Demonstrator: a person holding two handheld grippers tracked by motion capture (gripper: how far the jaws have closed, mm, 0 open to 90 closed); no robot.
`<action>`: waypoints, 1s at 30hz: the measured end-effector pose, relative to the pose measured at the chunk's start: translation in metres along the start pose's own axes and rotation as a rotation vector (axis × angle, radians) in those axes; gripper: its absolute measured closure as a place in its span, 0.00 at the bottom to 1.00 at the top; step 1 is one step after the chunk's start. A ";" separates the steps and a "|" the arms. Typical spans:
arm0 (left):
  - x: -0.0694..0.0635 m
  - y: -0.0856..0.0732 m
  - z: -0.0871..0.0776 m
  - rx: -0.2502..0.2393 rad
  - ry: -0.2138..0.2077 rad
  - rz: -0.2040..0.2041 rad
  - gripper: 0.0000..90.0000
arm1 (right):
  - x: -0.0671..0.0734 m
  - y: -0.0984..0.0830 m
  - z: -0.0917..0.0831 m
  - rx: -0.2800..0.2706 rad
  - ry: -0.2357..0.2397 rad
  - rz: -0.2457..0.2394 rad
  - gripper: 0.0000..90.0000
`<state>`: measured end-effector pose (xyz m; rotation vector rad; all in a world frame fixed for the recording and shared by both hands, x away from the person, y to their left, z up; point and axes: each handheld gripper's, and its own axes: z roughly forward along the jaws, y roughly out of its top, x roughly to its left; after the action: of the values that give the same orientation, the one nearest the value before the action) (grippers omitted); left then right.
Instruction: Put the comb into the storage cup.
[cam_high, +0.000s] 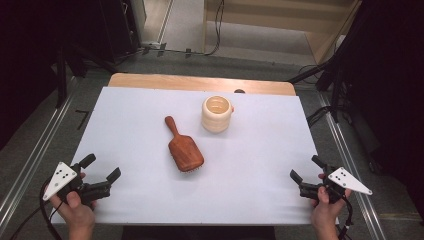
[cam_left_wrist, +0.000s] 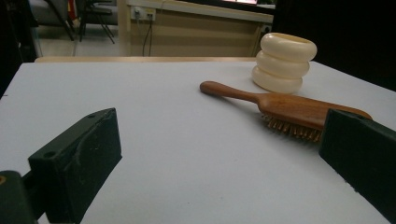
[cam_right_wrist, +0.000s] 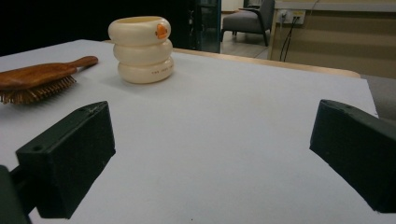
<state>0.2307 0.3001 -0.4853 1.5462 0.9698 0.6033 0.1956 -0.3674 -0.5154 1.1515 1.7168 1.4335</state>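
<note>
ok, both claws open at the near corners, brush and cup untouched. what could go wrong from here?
1. The brush lies bristles down, back up; a claw closing on that low rounded back may slip off.
2. The cup stands just beyond the brush; a reach by the right claw could knock it over.
3. The left claw might push the brush along the smooth sheet.

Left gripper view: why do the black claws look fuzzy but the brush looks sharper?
In the left gripper view the claw sits so close to the camera that it blurs, while the hairbrush is sharper. In the right gripper view the cup looks clear, with a soft shadow beneath. In the high view the room around the table is dark.
</note>
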 end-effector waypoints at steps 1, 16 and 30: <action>0.001 0.001 0.000 -0.003 -0.012 -0.014 0.00 | 0.000 0.000 0.001 0.000 0.001 -0.003 0.00; -0.015 0.029 0.015 0.065 0.004 -0.012 0.48 | 0.003 -0.001 0.003 0.016 0.013 -0.021 0.00; -0.028 0.059 0.051 0.169 -0.057 0.039 1.00 | 0.005 -0.001 0.004 0.023 0.012 -0.028 0.00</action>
<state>0.2718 0.2487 -0.4354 1.7262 0.9686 0.5119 0.1967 -0.3610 -0.5169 1.1290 1.7554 1.4105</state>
